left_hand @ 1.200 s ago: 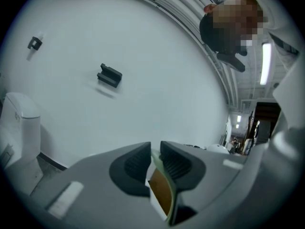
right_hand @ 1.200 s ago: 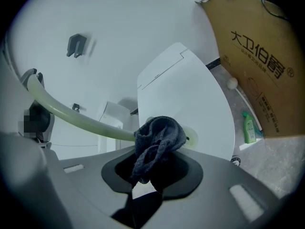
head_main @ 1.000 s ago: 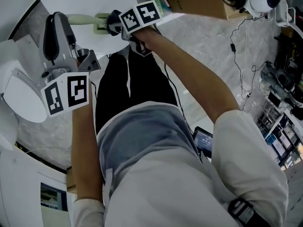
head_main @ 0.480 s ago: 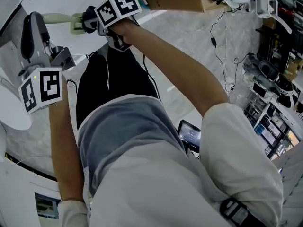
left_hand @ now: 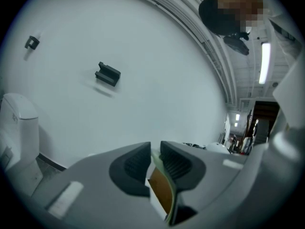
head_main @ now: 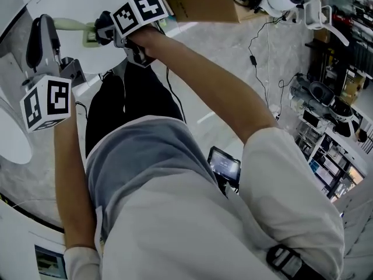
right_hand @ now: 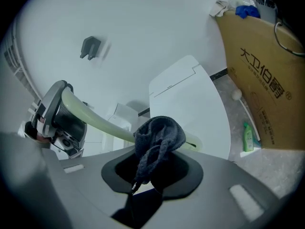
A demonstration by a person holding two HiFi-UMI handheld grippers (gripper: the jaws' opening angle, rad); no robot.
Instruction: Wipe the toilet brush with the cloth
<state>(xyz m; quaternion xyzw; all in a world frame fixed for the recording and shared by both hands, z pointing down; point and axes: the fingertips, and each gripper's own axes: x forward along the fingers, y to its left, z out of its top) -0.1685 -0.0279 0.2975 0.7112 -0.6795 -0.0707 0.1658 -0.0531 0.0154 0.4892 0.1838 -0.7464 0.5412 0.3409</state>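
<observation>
Cloth [right_hand: 159,137] clamped in my right gripper [right_hand: 152,173], draped over pale green toilet brush [right_hand: 95,116] handle just ahead of its jaws. My left gripper [left_hand: 155,154] clenched on same handle, further along, left of right gripper.

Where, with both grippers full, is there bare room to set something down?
Bare: the grey marbled floor left of the black cables, and the flat white panel behind the pale green toilet brush. Crowded: the cluttered shelves at right; the green bottle beside the brown cardboard box.
</observation>
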